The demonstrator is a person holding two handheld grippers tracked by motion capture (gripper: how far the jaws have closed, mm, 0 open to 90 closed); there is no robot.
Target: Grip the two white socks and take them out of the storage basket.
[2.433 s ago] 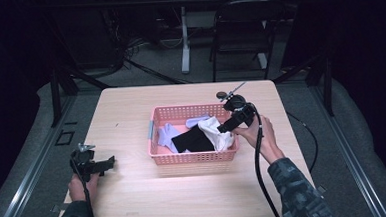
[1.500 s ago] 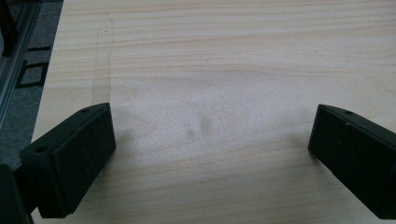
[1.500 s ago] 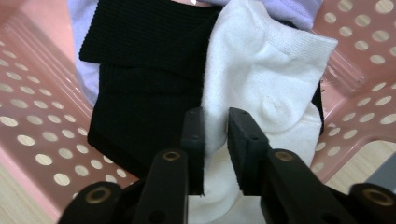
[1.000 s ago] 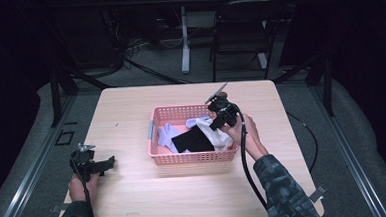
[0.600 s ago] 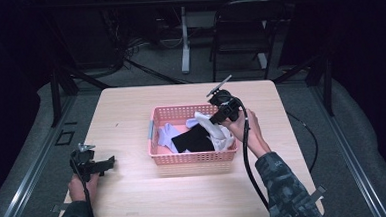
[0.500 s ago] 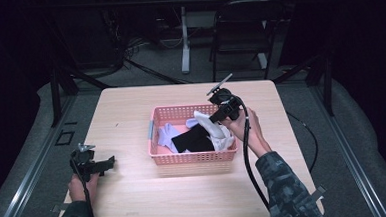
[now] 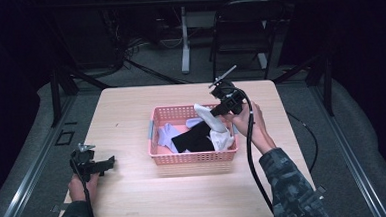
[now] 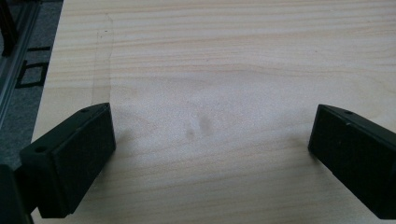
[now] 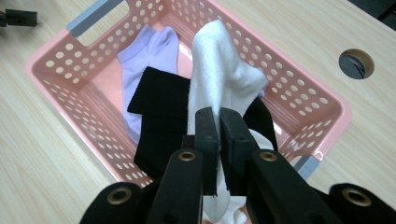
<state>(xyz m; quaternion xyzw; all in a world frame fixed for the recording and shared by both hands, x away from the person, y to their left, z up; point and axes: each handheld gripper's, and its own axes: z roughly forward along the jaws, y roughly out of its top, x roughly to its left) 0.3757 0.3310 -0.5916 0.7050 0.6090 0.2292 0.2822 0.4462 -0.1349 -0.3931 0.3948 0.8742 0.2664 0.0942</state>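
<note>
Over the basket, right tongs grip a white sock; other socks remain inside. Near the table's left edge, left tongs rest open.

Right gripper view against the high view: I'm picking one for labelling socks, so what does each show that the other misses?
Right gripper view alone: the round hole in the table, and the jaws pinched on the white sock. High view alone: the left hand-held gripper low over bare tabletop, both forearms, the chair behind. Both: the pink basket, the black sock, the lavender sock, and the right hand-held gripper.
</note>
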